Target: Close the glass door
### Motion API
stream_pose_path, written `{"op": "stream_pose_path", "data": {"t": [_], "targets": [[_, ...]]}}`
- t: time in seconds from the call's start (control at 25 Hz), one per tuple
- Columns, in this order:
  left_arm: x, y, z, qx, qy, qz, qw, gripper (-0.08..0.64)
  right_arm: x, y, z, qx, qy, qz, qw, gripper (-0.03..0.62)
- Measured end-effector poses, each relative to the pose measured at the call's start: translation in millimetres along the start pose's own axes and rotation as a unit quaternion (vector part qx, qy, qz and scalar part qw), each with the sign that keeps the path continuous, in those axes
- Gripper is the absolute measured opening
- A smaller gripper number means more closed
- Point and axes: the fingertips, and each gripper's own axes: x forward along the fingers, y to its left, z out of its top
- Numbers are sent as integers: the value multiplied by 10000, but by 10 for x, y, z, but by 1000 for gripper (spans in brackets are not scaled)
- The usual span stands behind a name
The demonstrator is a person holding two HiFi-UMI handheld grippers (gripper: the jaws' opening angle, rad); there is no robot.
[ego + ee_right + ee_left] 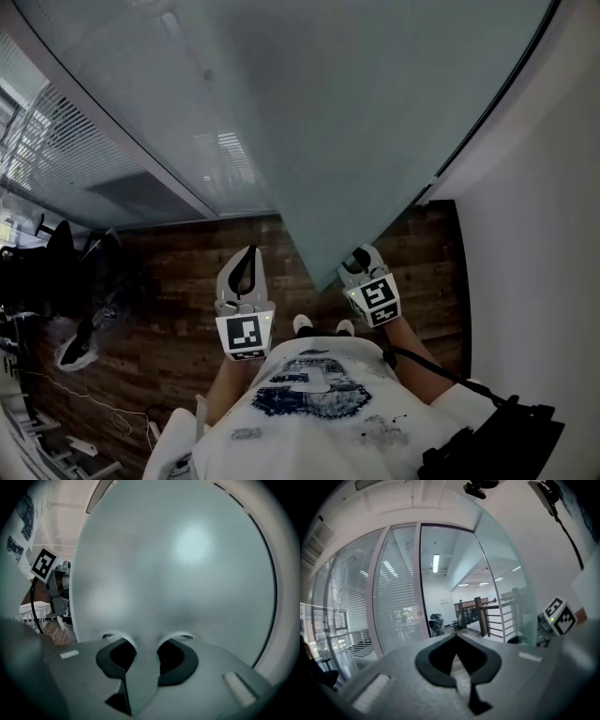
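1. The frosted glass door [375, 112] is standing open, angled back toward the plain white wall [544, 244] on the person's right. Its free edge is reaching out just in front of the person. That looks to be why the grip is being taken there, far from the hinge side, where a pull should turn the pane most easily.
2. The fixed glass partition with white slatted blinds [56, 141] is running along the left. In the left gripper view the doorway beside it is showing open, so I judge the door will be sweeping across to that frame.
3. The dark wooden plank floor [169, 309] is lying bare along the likely path of the swing. The black office chairs [56, 253] are sitting well apart, off to the left.
4. The right gripper [359, 257] is clamping the door's free edge. Its fingers are standing narrow, with the frosted pane filling the gap between the pads. Smooth glass may slip under a sharp tug, so a steady pull seems wise.
5. The left gripper [247, 255] is hovering near the right one, apart from the door. Its fingertips are meeting with nothing between them. It is pointing into the open doorway, apparently being kept out of the pane's way.
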Motion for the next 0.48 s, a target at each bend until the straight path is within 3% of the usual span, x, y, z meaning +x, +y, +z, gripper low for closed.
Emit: {"op": "stream_pose_path", "data": {"t": [0.48], "targets": [[-70,539,-207,-110,0,128,9999,2,504,-101,145,145,40,-356,9993,120]]}}
